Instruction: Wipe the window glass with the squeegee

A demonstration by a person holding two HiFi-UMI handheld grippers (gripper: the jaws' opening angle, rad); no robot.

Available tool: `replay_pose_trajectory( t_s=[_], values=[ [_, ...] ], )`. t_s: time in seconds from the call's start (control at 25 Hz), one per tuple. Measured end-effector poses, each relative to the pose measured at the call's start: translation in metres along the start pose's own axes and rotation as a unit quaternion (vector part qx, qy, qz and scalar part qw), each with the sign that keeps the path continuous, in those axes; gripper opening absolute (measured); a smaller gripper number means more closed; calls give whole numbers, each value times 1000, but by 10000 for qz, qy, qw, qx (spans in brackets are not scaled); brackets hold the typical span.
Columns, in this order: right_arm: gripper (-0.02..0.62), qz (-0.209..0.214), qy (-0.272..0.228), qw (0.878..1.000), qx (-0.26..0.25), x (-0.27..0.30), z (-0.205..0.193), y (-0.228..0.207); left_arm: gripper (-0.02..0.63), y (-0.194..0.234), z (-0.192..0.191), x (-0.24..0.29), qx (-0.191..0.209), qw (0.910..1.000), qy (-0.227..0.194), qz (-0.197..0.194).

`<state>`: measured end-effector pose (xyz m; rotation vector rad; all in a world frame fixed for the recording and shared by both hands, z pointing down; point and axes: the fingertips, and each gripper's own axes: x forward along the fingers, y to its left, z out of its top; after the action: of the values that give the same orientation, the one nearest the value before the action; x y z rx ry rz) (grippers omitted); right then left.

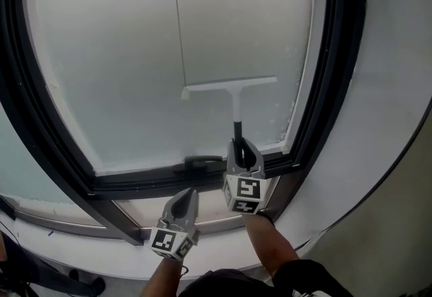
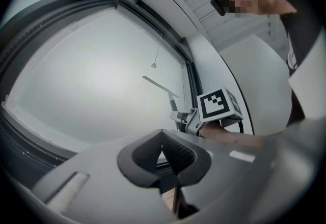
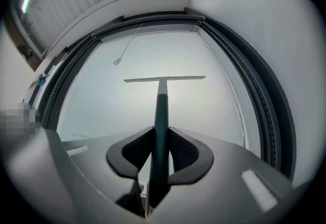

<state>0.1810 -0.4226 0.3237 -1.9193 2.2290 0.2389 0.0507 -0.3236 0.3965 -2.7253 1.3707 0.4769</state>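
Right gripper (image 1: pixel 243 152) is clenched on the dark round handle of the squeegee (image 1: pixel 234 91); ribbed black pads press both sides of it. The squeegee is T-shaped with a pale, straight blade that lies against the window glass (image 1: pixel 115 66) at 12 o'clock from the gripper. Blade's right end is near the dark frame (image 1: pixel 341 52) at 3 o'clock. Open pane lies toward 9 and 12 o'clock. Glass is pale and hazy, with specks along the right edge. Left gripper (image 1: pixel 182 202) sits at 7 o'clock from the right one, jaws together on nothing, apart from the squeegee.
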Motion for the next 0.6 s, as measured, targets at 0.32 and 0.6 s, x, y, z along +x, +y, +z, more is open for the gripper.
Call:
replay_pose_trajectory(
  t_s=[0.32, 0.6],
  values=[
    [95, -47, 162, 9999, -17, -9, -20, -2, -2, -1, 1, 0, 23, 10000, 16, -1],
    [95, -111, 421, 9991, -17, -18, -42, -4, -2, 0, -11, -4, 142, 9998, 151, -75]
  ],
)
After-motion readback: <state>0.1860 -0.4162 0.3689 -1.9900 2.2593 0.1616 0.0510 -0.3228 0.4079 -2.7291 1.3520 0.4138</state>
